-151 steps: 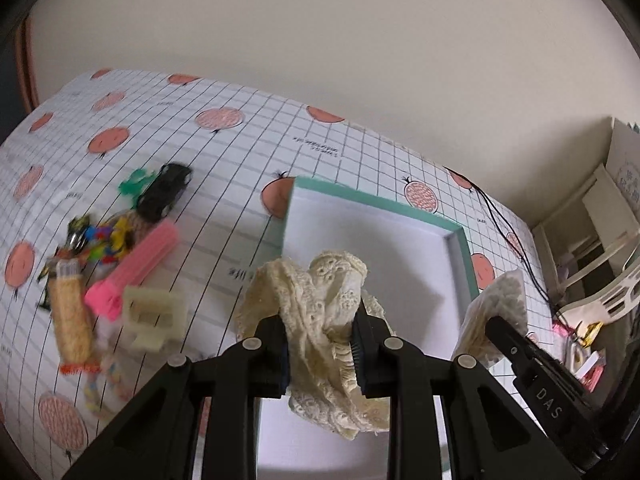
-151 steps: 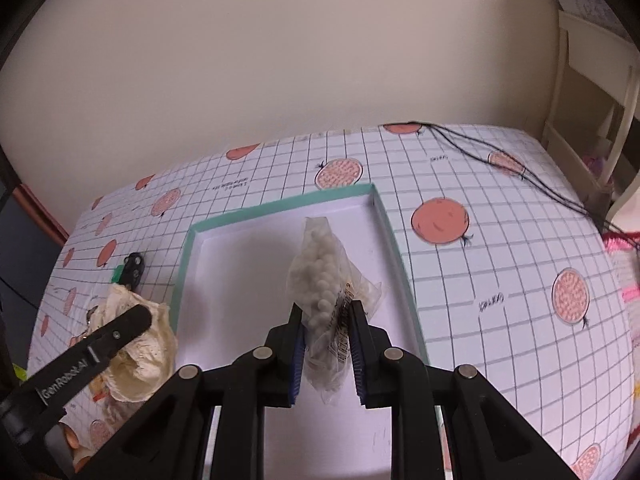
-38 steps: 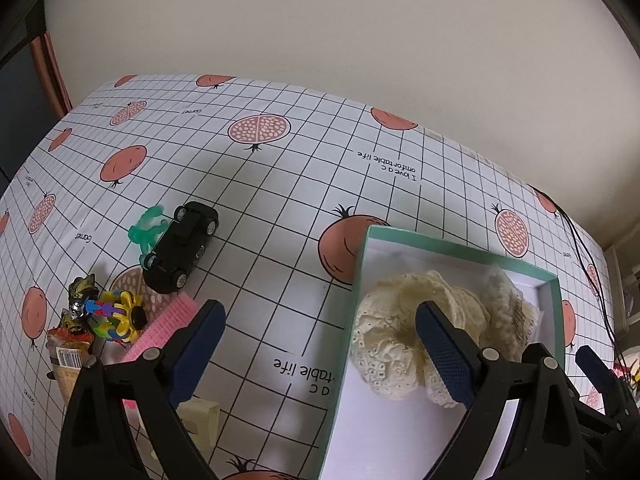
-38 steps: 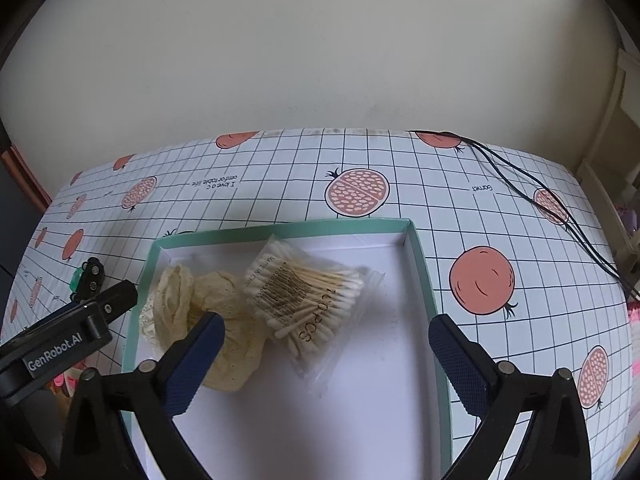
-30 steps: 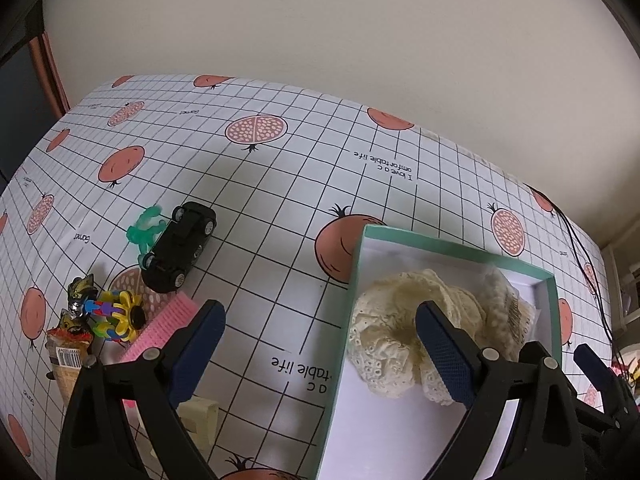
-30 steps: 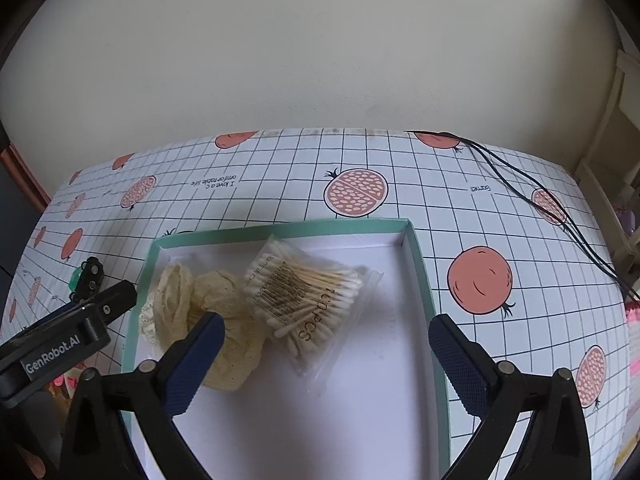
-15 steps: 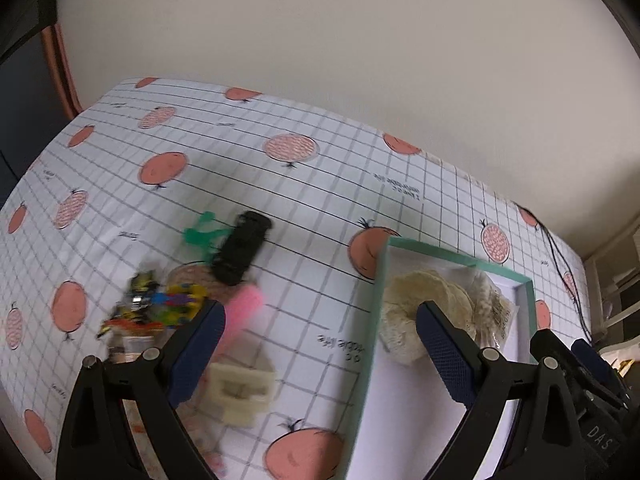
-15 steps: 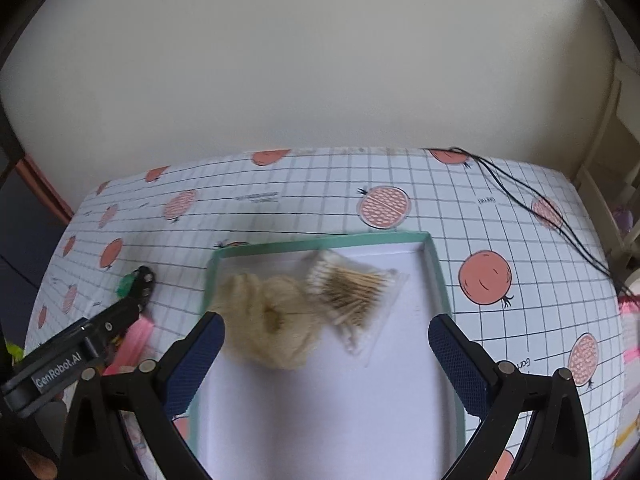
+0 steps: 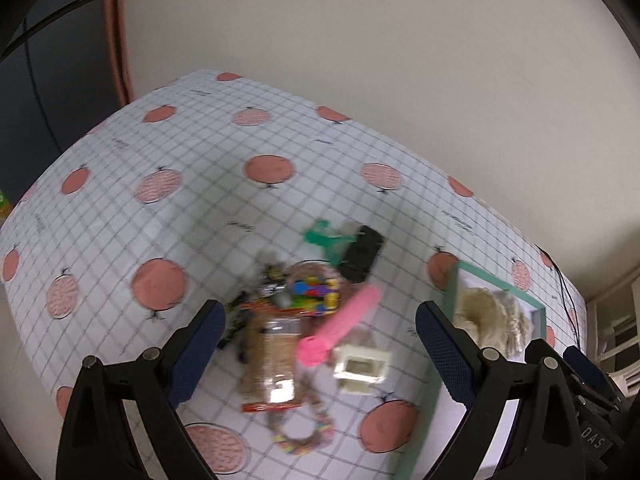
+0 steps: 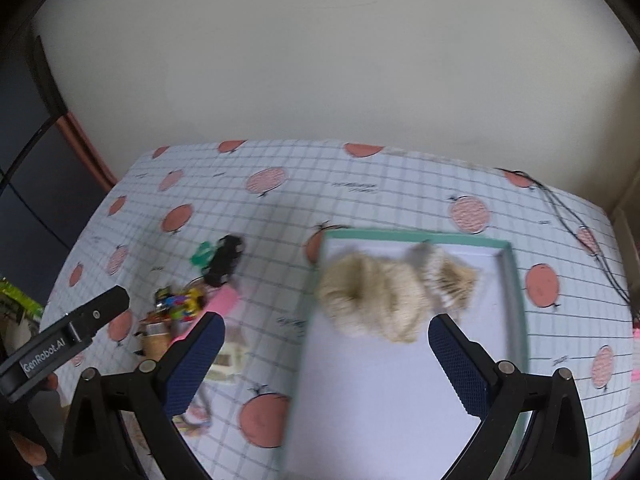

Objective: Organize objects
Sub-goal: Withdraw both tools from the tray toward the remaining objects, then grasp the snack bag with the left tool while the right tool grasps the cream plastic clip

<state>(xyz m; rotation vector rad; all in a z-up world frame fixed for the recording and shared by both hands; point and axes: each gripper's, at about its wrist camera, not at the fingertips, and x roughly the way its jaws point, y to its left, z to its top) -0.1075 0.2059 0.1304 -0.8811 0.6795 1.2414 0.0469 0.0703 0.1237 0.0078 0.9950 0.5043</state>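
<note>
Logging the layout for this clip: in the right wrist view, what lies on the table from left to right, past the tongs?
Green toy → black toy car → cream lace bundle → bag of cotton swabs, the last two inside the teal-rimmed box → black cable. The clutter below the car overlaps too much to order.

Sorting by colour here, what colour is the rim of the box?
Teal green rim on the box; the right wrist view shows it best.

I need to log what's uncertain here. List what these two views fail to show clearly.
- Packet beside the lace bundle in the tray: right wrist view, motion blur hides its contents.
- Toy pile: both views, blurred, pieces indistinct.
- Tray's near end: cut off by both frames' lower edges.
- Snack packet label: left wrist view, unreadable.
</note>
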